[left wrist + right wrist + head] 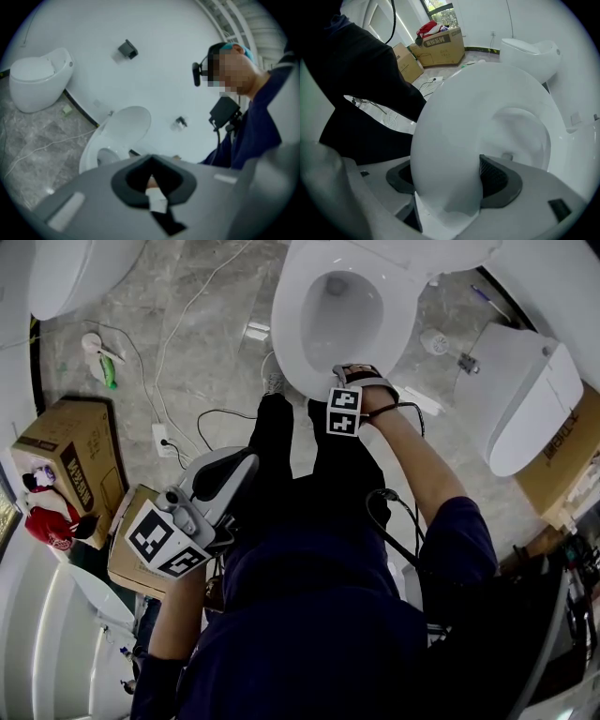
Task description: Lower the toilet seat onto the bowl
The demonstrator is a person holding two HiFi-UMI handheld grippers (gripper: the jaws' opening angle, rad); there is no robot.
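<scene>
Toilet seat (454, 131) rim between right gripper (361, 379) fingers (496, 177), over bowl (342, 315)

Sanitaryware storeroom: loose toilets (40, 79), cartons (70, 442).

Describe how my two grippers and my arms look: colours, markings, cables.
The left gripper and right gripper are grey plastic with dark jaw pads. Each carries a white cube with black square markers. Dark navy sleeves cover the upper arms, and a black cable loops beside the right arm.
</scene>
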